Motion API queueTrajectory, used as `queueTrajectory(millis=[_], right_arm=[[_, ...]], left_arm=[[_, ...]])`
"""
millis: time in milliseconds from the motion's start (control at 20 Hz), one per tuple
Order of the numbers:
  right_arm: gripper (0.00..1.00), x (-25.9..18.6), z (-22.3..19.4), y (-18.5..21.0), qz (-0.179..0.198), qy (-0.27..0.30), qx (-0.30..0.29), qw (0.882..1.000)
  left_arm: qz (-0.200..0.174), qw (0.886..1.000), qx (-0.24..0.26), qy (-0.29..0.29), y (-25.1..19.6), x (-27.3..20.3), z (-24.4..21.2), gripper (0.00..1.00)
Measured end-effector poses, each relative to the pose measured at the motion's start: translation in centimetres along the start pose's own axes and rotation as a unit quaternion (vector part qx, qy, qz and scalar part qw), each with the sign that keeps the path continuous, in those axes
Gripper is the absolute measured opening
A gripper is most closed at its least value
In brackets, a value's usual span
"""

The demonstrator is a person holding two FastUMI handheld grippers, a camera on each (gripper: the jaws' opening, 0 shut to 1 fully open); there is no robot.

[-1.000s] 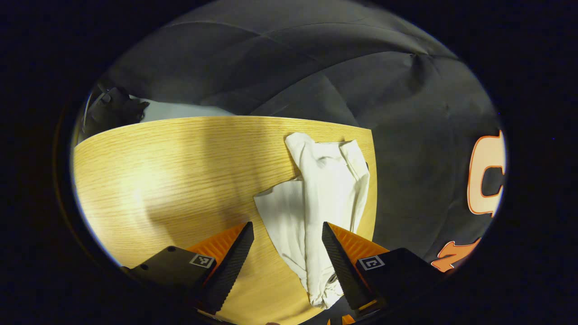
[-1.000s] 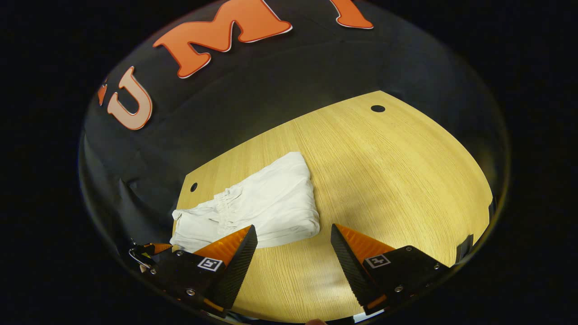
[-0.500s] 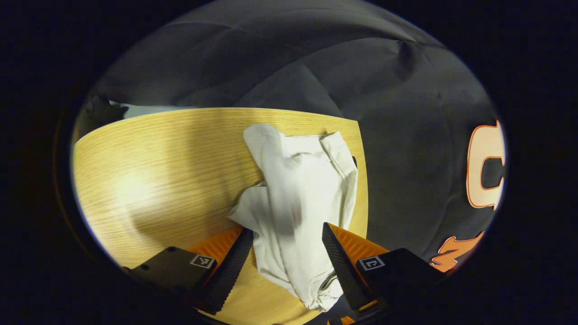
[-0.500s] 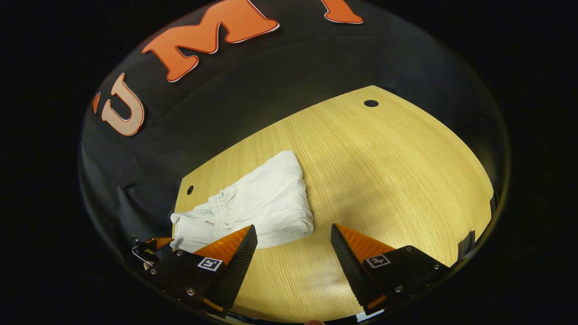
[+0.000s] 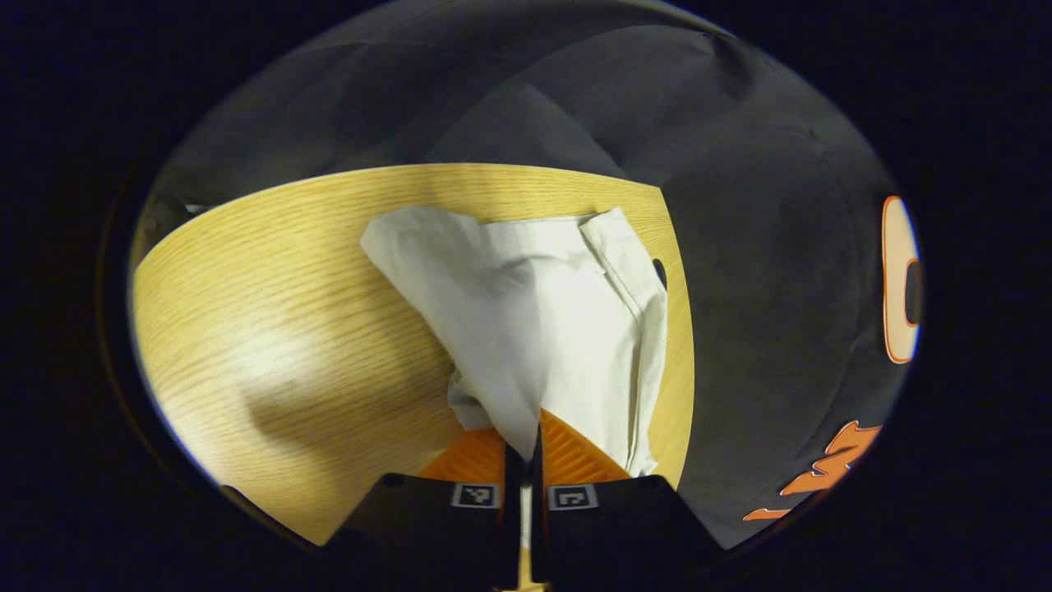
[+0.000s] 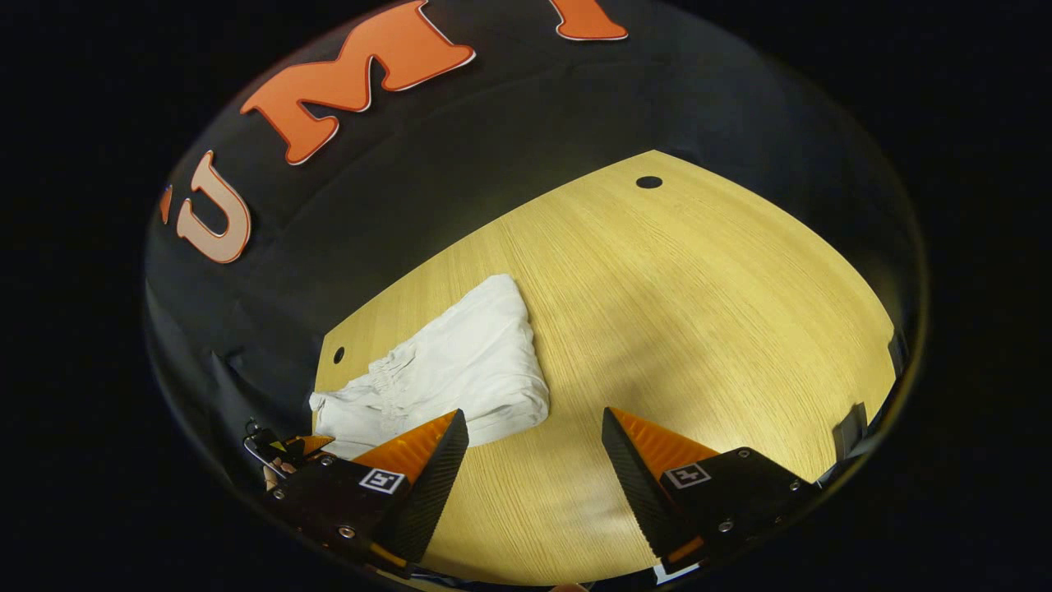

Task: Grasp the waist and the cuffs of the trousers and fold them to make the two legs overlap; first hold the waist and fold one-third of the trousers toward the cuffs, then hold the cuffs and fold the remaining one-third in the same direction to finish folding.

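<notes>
Closed since the prior frame: left claw pinching white trousers at surface edge, right claw spread nearby; thin bite likely to slip during folding.

Left gripper view close over trousers; right gripper view farther (both share table).

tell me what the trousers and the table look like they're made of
Trousers: thin, matte white woven cloth, maybe cotton; it creases softly and shows a gathered waistband in the right gripper view. Table: light wood or wood-look laminate, going by the fine straight grain lines and slight sheen under the light.
</notes>
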State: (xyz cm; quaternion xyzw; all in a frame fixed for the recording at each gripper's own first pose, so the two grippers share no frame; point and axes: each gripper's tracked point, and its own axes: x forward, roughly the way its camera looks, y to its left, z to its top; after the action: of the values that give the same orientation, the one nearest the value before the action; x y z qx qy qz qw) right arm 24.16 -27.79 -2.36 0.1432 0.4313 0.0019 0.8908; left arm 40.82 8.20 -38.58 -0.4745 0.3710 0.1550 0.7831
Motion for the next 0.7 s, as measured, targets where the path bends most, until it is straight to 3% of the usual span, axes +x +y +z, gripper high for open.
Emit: queueTrajectory(millis=[100, 300, 700], right_arm=[[0.99, -0.3, 0.2, -0.6, -0.001, -0.004, 0.001, 1.0], [0.98, -0.7, 0.3, -1.1, 0.012, -0.009, 0.006, 1.0], [0.98, -2.5, 2.1, -4.2, 0.036, -0.027, 0.019, 0.999]], left_arm=[[-0.03, 0.998, 0.056, -0.018, -3.6, -1.3, 0.7, 0.06], [-0.081, 0.983, 0.162, -0.044, -11.6, -5.7, -0.2, 0.05], [-0.174, 0.934, 0.308, -0.048, -27.8, -10.8, -11.7, 0.07]])
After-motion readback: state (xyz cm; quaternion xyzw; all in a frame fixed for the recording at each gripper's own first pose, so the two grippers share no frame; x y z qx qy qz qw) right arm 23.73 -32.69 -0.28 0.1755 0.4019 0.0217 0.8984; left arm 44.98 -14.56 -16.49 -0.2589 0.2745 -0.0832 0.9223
